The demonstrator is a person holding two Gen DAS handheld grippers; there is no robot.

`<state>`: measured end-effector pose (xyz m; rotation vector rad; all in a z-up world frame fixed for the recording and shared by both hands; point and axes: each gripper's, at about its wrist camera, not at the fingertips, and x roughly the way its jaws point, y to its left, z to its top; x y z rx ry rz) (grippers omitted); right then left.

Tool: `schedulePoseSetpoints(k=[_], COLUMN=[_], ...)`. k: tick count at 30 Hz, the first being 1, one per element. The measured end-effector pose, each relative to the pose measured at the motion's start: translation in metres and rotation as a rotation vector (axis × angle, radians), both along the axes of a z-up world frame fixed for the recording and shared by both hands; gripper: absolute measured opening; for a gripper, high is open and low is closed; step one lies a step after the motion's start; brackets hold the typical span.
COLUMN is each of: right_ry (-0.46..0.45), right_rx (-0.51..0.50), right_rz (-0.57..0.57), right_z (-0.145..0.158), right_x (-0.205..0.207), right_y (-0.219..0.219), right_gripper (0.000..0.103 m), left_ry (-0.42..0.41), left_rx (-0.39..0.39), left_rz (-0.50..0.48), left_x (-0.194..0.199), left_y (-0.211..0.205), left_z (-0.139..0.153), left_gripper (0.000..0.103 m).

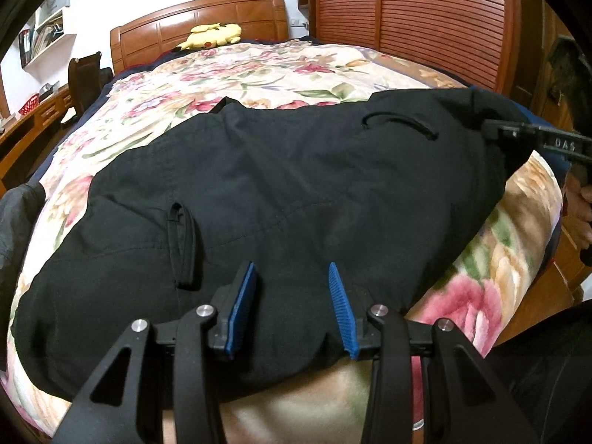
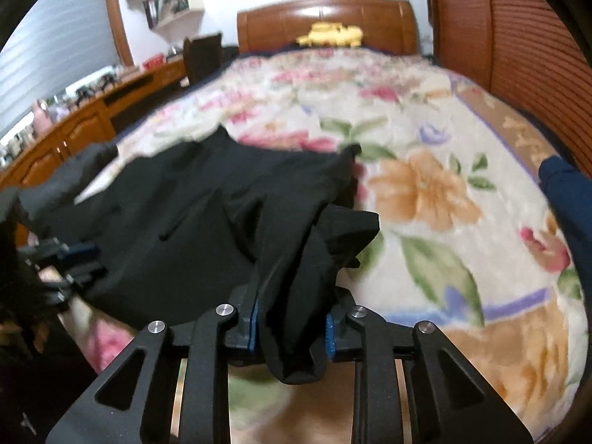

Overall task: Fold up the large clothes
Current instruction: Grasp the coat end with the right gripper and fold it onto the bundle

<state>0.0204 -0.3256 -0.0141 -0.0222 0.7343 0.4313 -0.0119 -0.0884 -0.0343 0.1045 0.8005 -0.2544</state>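
A large black garment lies spread across the floral bedspread. My left gripper is open, its blue pads just above the garment's near edge, holding nothing. My right gripper is shut on a bunched fold of the black garment, which hangs out between the blue pads. In the left wrist view the right gripper shows at the garment's far right corner, gripping it. In the right wrist view the left gripper shows blurred at the left.
A yellow plush toy lies by the wooden headboard. A slatted wooden wardrobe stands right of the bed. A desk with a chair is on the left. Another dark garment lies at the bed's left edge.
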Motion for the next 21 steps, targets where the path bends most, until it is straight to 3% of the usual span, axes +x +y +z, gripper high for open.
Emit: schedulePoseSetpoints(k=[10,15,21], right_ry=[-0.131,-0.225,-0.246], right_rx=[0.043,0.014,-0.017], right_rz=[0.024,0.078,0.147], right_z=[0.040,0.064,0.081], right_x=[-0.012,-0.022,-0.024], right_y=[0.023,0.063,0.106], right_gripper=[0.020,0.019,0.018], left_ry=[-0.058,-0.111,-0.147], left_rx=[-0.053,-0.096,-0.114], left_rz=[-0.001,0.038,0.091], left_x=[-0.014,-0.024,-0.041], left_y=[0.022,0.052,0.090], left_z=[0.025,0.044,0.052], left_gripper=[0.040,0.040,0.040])
